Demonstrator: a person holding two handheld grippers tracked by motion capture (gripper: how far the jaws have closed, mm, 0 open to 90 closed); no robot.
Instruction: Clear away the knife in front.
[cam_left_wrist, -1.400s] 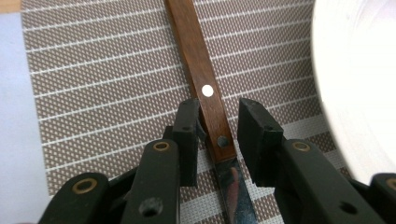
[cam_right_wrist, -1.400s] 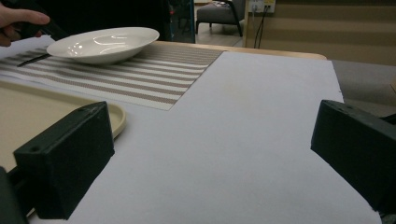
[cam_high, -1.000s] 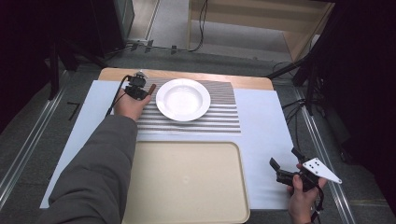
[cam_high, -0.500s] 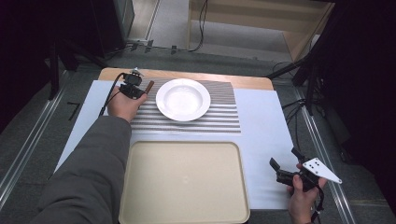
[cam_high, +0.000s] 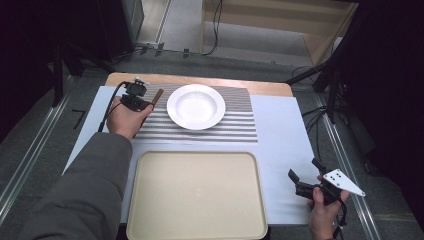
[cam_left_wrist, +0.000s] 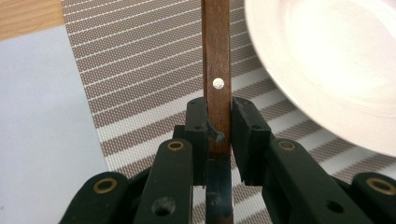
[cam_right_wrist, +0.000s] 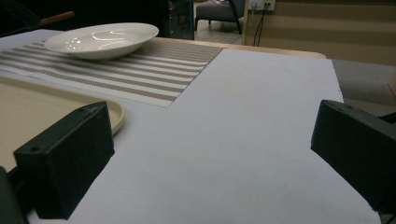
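Left gripper clenching knife by wooden handle (stiff, light, blade end slippery), hovering left of plate over striped mat. Right gripper idling, jaws released, near-right tabletop.

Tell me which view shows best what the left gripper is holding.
Left gripper view: the left gripper pinches a knife's wooden handle, rivet visible, blade below. The high view shows just a small brown stick beside the plate; the right gripper view catches the handle's tip, far off.

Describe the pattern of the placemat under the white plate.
Brown and white stripes on the placemat; the left gripper view shows it best.
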